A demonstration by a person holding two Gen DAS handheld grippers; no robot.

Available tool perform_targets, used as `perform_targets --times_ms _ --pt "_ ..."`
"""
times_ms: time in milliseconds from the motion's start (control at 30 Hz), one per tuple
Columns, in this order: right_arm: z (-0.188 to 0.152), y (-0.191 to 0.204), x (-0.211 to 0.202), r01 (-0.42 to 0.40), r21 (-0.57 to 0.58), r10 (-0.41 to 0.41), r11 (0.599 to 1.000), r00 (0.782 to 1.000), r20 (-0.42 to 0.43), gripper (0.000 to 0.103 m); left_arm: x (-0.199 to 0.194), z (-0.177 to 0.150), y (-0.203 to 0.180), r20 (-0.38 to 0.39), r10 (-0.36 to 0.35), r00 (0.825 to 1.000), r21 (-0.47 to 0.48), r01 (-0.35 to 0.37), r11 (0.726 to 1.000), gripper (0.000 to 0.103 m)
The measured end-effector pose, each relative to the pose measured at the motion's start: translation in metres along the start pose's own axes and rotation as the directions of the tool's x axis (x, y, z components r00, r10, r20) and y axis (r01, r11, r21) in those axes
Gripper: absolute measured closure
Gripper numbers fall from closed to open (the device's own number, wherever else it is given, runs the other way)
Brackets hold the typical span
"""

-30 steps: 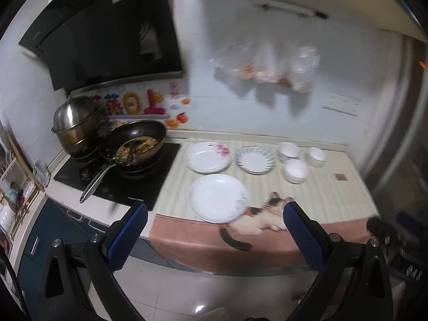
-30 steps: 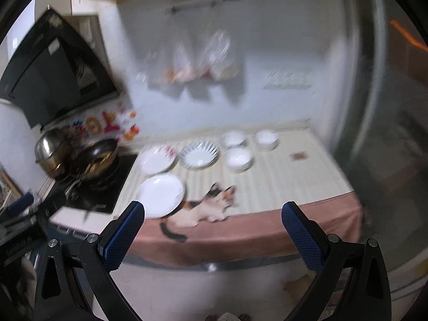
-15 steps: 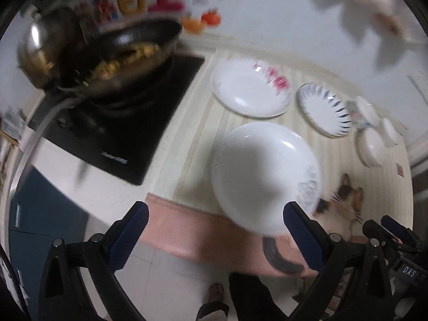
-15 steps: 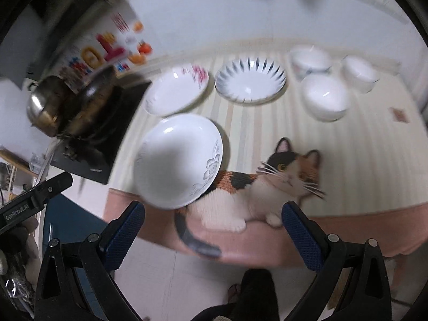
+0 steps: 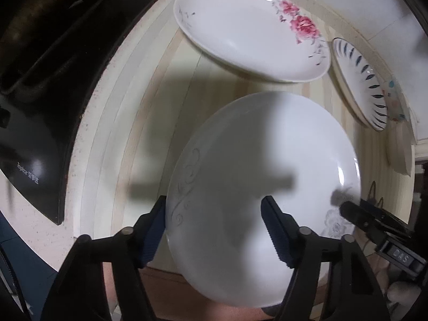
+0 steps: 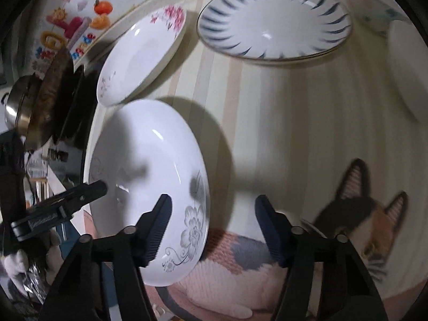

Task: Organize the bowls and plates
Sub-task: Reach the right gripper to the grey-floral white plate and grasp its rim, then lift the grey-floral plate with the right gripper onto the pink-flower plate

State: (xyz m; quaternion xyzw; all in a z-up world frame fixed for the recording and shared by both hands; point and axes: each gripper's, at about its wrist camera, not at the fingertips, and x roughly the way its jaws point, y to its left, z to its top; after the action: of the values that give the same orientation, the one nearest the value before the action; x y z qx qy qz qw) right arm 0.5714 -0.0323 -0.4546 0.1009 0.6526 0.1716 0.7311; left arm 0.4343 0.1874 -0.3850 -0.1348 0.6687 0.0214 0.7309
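A white plate with a grey flower pattern [image 5: 254, 176] lies on the striped mat near the counter's front edge. My left gripper [image 5: 214, 224] points straight down at the plate's left rim, one finger outside it and one over the inside. Its jaws are closing and the pads are not pressing on the rim. My right gripper [image 6: 214, 222] straddles the right rim of the same plate [image 6: 149, 176], also closing with its pads apart from it. Behind lie a pink rose plate [image 5: 248, 32] and a blue-striped plate [image 6: 272, 18]. A white bowl [image 6: 406, 67] sits at the right edge.
A black hob [image 5: 40, 112] borders the mat on the left, with a pan [image 6: 50, 93] and a steel pot [image 6: 16, 101] on it. The mat's cat picture [image 6: 355, 227] lies to the right of the plate. The counter's front edge runs just below the grippers.
Both grippers have dropped from high in front of the counter to the near white plate and tipped downward. Their jaws have narrowed from wide open to about half.
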Motion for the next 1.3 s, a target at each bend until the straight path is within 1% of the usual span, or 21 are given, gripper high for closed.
perform_targets --times_ms 33,67,100,133,167,200,233,300,333,533,600,733,967,1100,1300 --pt "0.001 0.001 0.004 -0.006 -0.007 0.005 1.000 1.000 -0.012 0.043 0.000 0.000 0.000 0.000 0.001 1.000 0.001 -0.001 1.000 0.037" --pt "0.002 0.004 0.004 -0.003 -0.023 0.003 1.000 1.000 0.005 0.050 0.000 0.000 0.001 0.001 -0.002 1.000 -0.002 0.002 1.000 0.037" --pt "0.006 0.006 0.008 -0.010 -0.036 0.010 0.999 1.000 -0.010 0.052 -0.001 -0.001 0.002 0.004 -0.006 1.000 -0.008 0.006 1.000 0.038" --pt "0.002 0.009 0.004 -0.009 -0.041 0.009 0.999 1.000 -0.009 0.059 -0.003 0.000 0.001 0.010 -0.012 1.000 -0.011 0.012 1.000 0.040" --pt "0.004 0.011 0.005 -0.018 -0.048 0.017 0.999 1.000 -0.011 0.075 -0.004 0.000 0.002 0.012 -0.017 1.000 -0.012 0.017 1.000 0.043" --pt "0.005 0.014 0.008 -0.039 -0.052 0.037 0.998 0.999 -0.028 0.082 -0.006 -0.001 0.001 0.011 -0.015 1.000 -0.010 0.015 1.000 0.044" --pt "0.004 0.016 0.010 -0.047 -0.053 0.044 0.998 0.998 -0.044 0.083 -0.005 -0.001 -0.001 0.010 -0.014 1.000 -0.007 0.014 1.000 0.044" --pt "0.004 0.022 0.009 -0.005 -0.084 0.003 0.996 1.000 -0.023 0.083 -0.007 -0.002 -0.001 0.018 -0.010 1.000 -0.001 0.010 1.000 0.044" --pt "0.004 0.024 0.009 0.000 -0.093 -0.001 0.996 1.000 -0.018 0.083 -0.009 -0.003 -0.003 0.020 -0.009 1.000 0.003 0.009 1.000 0.044" --pt "0.002 0.018 -0.001 -0.013 -0.098 0.012 0.995 1.000 -0.016 0.083 -0.023 -0.011 -0.021 0.046 -0.014 0.999 0.027 0.012 1.000 0.044" --pt "0.002 0.017 -0.009 -0.010 -0.105 0.010 0.994 1.000 -0.003 0.083 -0.024 -0.010 -0.025 0.054 -0.014 0.998 0.038 0.012 0.999 0.044" --pt "0.000 0.014 -0.026 -0.001 -0.114 0.004 0.993 1.000 0.029 0.083 -0.035 -0.014 -0.040 0.072 -0.038 0.997 0.060 0.034 0.998 0.044" --pt "-0.008 -0.014 -0.063 0.012 -0.097 -0.004 0.995 0.997 0.077 0.083 -0.040 -0.022 -0.074 0.084 -0.070 0.994 0.113 0.061 0.992 0.044" --pt "-0.015 -0.033 -0.080 0.015 -0.072 -0.009 0.997 0.995 0.095 0.083 -0.038 -0.026 -0.100 0.076 -0.090 0.993 0.142 0.078 0.987 0.044" --pt "-0.033 -0.075 -0.103 0.025 -0.034 -0.021 0.999 0.993 0.114 0.083 -0.024 -0.033 -0.136 0.048 -0.106 0.993 0.187 0.095 0.978 0.044"
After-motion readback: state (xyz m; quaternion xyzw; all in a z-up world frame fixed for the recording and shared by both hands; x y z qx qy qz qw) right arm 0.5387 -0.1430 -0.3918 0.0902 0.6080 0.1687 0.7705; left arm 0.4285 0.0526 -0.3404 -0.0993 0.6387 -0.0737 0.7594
